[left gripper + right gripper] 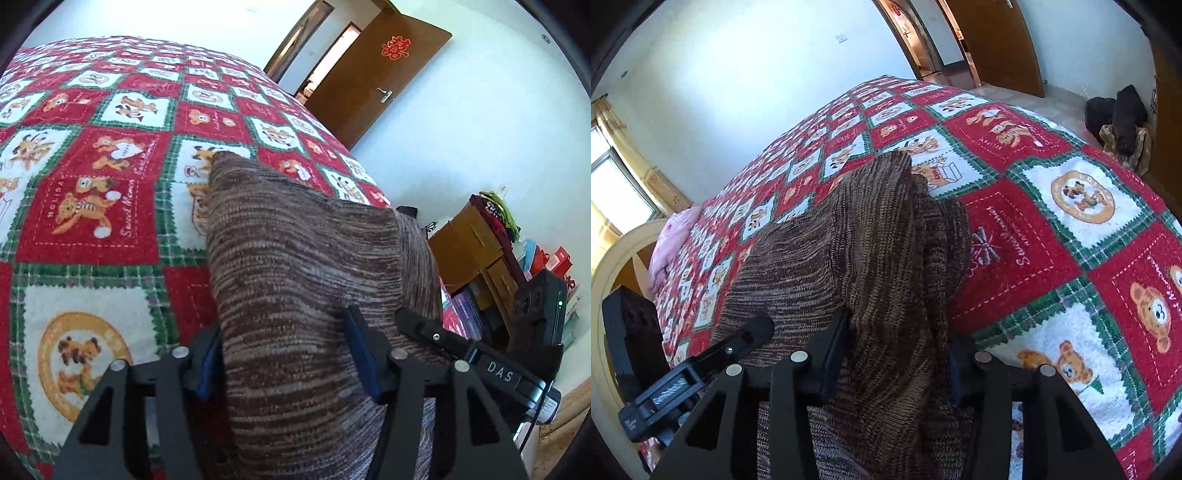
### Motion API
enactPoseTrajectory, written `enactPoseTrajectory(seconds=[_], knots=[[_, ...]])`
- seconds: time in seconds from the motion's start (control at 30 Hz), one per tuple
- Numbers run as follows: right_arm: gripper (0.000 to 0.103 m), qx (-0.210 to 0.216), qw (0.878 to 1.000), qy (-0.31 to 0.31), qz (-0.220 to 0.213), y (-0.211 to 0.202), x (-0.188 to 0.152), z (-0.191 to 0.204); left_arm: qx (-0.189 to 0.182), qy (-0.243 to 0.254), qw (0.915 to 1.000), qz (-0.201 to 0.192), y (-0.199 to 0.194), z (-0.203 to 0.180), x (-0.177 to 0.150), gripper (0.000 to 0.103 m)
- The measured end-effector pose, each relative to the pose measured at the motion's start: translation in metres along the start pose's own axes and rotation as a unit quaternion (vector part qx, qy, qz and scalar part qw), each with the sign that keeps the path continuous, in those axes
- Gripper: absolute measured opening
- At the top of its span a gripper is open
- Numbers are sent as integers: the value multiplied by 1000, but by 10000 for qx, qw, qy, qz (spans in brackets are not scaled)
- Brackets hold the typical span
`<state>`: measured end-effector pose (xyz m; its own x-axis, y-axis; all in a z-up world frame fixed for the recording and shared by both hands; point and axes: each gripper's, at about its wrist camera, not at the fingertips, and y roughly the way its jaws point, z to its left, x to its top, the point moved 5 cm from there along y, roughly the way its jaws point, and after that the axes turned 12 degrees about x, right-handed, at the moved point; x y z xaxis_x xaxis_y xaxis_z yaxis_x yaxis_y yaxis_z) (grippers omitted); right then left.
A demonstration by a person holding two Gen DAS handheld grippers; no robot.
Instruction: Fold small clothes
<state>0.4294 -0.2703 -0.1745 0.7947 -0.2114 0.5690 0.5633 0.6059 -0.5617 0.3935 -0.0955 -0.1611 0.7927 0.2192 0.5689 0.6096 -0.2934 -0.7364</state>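
Observation:
A brown and grey striped knit garment [288, 240] [857, 240] lies on a bed with a red, white and green bear-patterned quilt [92, 206] [1034, 240]. Its near edge is bunched and raised off the quilt. My left gripper [284, 332] is shut on that edge, the knit filling the gap between both pads. My right gripper [897, 339] grips the same edge a little further along, fabric pressed between its fingers. Each wrist view shows the other gripper's black finger beside the cloth: the right one [424, 328] and the left one [738, 339]. The far end of the garment rests flat on the quilt.
A brown door [369, 74] stands open beyond the bed. A cardboard box with clutter [472, 251] sits on the floor by the bed's side. A pink blanket [672, 243] lies near the cream headboard [613, 277]. Black bags [1115, 110] rest against the wall.

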Motion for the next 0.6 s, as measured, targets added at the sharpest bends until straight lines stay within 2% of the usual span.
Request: enactPoseTrajectory(seconds=[0.07, 0.17, 0.23, 0.37, 0.47, 0.6], knots=[[47, 14, 10000, 13, -20, 0, 0, 0, 161, 39, 9998, -84, -1, -1, -1, 46], [38, -49, 9999, -93, -46, 0, 1, 4, 144, -34, 9998, -133, -1, 2, 0, 37], [32, -98, 9995, -272, -115, -3, 1, 11, 143, -58, 9998, -151, -2, 3, 0, 37], [30, -185, 9971, -646, -347, -10, 4, 26, 294, 54, 9993, -207, -2, 1, 0, 36], [30, -388, 9963, -709, -303, -7, 3, 27, 434, 174, 9986, -229, -1, -3, 1, 34], [28, -533, 9961, -636, -307, -17, 1, 35, 760, 682, 9945, -219, -10, -17, 1, 29]])
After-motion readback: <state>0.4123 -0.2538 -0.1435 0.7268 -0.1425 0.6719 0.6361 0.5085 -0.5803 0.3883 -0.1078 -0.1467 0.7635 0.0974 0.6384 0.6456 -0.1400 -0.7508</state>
